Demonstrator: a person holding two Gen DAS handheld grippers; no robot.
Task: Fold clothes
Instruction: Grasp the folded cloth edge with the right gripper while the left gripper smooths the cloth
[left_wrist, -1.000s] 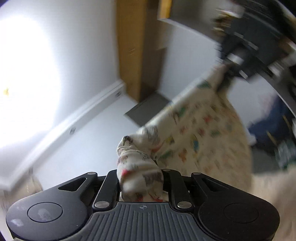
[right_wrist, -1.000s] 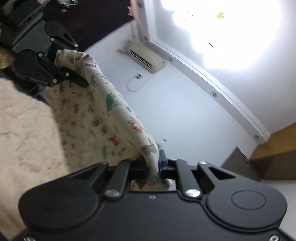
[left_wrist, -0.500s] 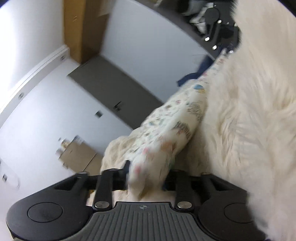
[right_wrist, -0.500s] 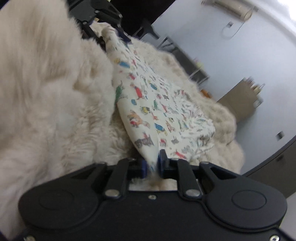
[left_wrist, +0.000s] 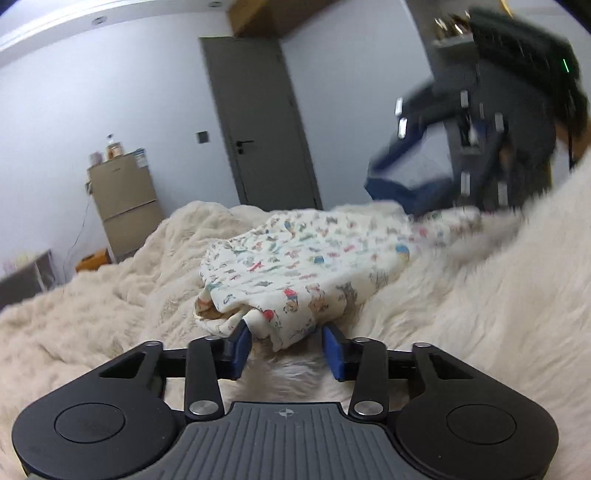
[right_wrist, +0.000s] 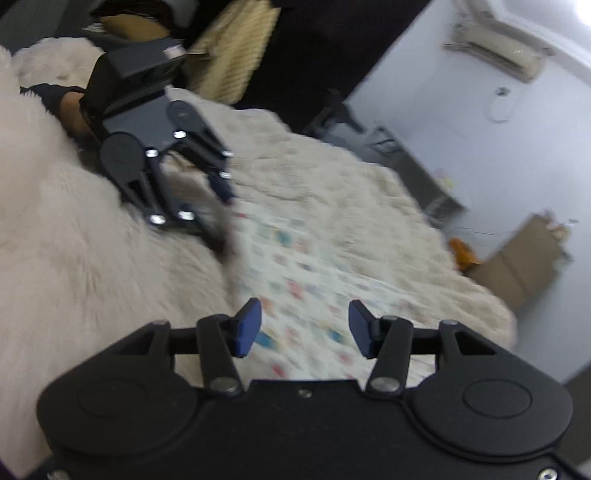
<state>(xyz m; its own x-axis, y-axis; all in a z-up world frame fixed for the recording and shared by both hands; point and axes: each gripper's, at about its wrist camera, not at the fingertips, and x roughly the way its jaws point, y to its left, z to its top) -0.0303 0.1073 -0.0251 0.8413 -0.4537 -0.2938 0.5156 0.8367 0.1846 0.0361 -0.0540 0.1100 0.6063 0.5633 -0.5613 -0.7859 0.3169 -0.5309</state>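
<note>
- A printed garment (left_wrist: 306, 258) is seen lying on the fluffy cream bed (left_wrist: 110, 295), doubled over once.
- The left gripper (left_wrist: 286, 345) is held at the garment's near edge, jaws wide, gripping nothing.
- The right gripper (right_wrist: 304, 328) is held over the garment's far end, jaws wide and empty.
- Further folds are judged to remain.

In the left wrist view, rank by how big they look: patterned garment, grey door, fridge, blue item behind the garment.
1. Patterned garment; nearness inflates it.
2. Grey door.
3. Fridge and blue item: look similar, and the blue one is blurred and partly hidden, so unranked.
</note>
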